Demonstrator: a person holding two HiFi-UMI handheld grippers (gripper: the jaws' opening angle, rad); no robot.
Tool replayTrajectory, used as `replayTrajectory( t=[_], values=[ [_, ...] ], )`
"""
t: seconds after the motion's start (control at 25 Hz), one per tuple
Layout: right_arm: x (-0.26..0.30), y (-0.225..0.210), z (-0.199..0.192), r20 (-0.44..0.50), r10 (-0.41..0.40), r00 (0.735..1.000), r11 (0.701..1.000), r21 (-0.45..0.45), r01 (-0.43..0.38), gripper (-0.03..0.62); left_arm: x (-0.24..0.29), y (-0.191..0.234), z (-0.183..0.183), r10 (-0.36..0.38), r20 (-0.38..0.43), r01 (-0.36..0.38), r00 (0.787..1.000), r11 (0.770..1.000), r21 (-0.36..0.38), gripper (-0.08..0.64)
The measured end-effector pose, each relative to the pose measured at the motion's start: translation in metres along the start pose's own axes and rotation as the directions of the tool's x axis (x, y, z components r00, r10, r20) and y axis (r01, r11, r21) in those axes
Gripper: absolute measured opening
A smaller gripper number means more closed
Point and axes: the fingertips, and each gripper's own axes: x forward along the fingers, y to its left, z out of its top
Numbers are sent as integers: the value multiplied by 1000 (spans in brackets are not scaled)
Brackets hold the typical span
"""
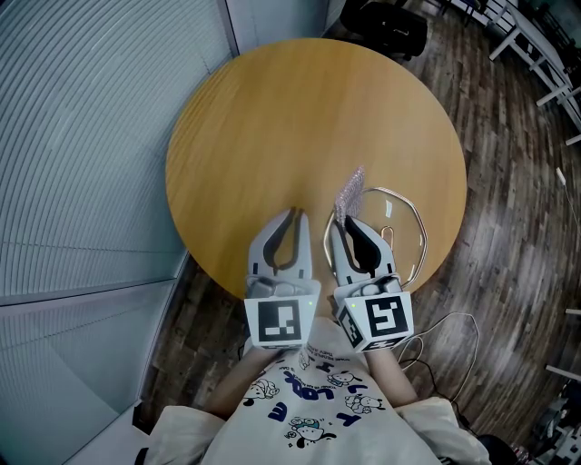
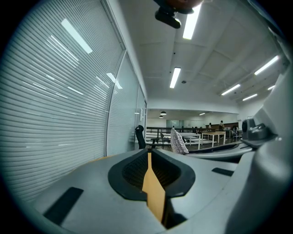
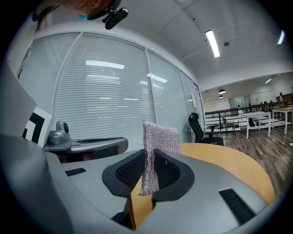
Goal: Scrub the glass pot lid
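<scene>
The glass pot lid (image 1: 410,234) lies flat on the round wooden table (image 1: 300,118), near its front right edge. My right gripper (image 1: 338,221) hovers over the lid's left side, shut on a silvery mesh scrub pad (image 1: 350,191) that sticks up past its fingertips. In the right gripper view the pad (image 3: 158,137) stands upright, pinched between the jaws of the right gripper (image 3: 149,171). My left gripper (image 1: 291,214) is just to the left, over bare table, shut and holding nothing. In the left gripper view the left gripper (image 2: 149,155) shows only a thin slit, with the pad (image 2: 178,141) beyond.
Slatted window blinds (image 1: 82,136) run along the left of the table. A black office chair (image 1: 390,27) stands beyond the far edge. Wood floor (image 1: 517,182) surrounds the right side, with a thin cable (image 1: 447,325) on it and white desk legs (image 1: 536,54) farther off.
</scene>
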Motion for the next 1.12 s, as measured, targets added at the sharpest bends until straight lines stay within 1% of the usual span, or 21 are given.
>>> replayTrajectory(
  t=[0.32,1.12],
  values=[
    [-1,-3,-1,2,2,1000,1000,-3,-2,72,2,-5,0,-4,2,4,1000,1000,10,32],
    [1,-6,3,6,-5,1000,1000,-10,5,72,4,-4,3,-1,3,1,1000,1000,3,32]
  ],
)
